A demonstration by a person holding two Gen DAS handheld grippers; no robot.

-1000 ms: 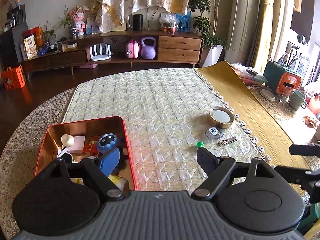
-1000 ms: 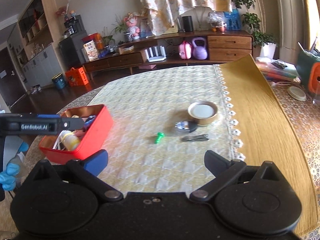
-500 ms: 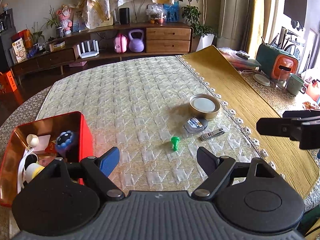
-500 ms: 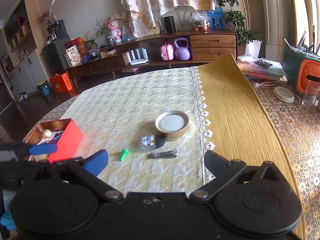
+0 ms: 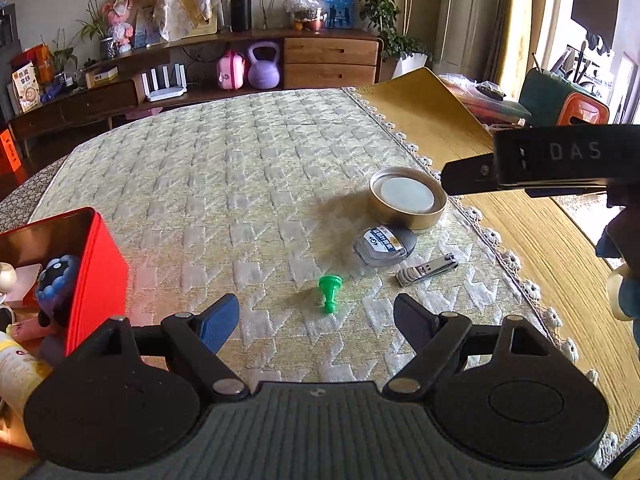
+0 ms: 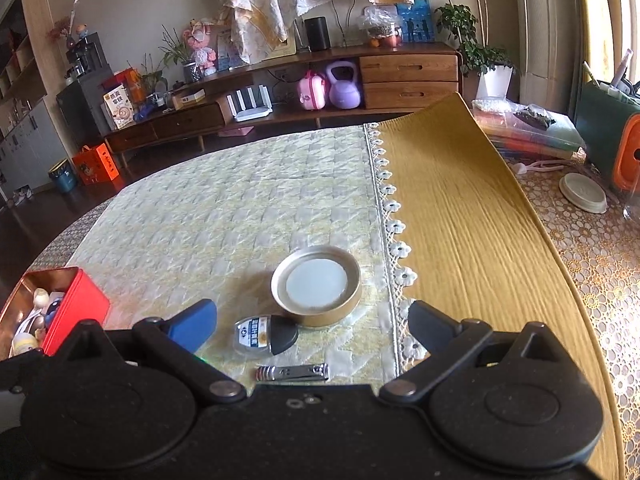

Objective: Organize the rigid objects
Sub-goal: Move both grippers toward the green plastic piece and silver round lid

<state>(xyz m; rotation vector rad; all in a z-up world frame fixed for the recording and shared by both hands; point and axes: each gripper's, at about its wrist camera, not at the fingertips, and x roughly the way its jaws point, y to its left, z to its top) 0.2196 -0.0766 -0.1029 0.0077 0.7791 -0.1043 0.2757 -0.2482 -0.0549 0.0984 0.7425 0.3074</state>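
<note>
A green plastic peg (image 5: pixel 330 293) lies on the quilted cloth just ahead of my open, empty left gripper (image 5: pixel 316 316). Beyond it lie a small clear case with a black end (image 5: pixel 385 245), a metal nail clipper (image 5: pixel 427 270) and a gold round lid (image 5: pixel 407 197). A red tin (image 5: pixel 96 264) with several small items stands at the left. My right gripper (image 6: pixel 312 328) is open and empty, hovering over the case (image 6: pixel 265 336), the clipper (image 6: pixel 293 373) and the lid (image 6: pixel 317 285). The red tin (image 6: pixel 76 306) shows at its far left.
A yellow runner (image 6: pixel 460 216) with a lace edge covers the table's right side. A white dish (image 6: pixel 582 192) and an orange and green appliance (image 5: pixel 564 105) stand at the far right. A low wooden sideboard (image 6: pixel 304 92) lines the back wall.
Both grippers have moved right and forward toward the small items. The red tin has slid to the left edge of both views. The right gripper now hangs over the case and clipper.
</note>
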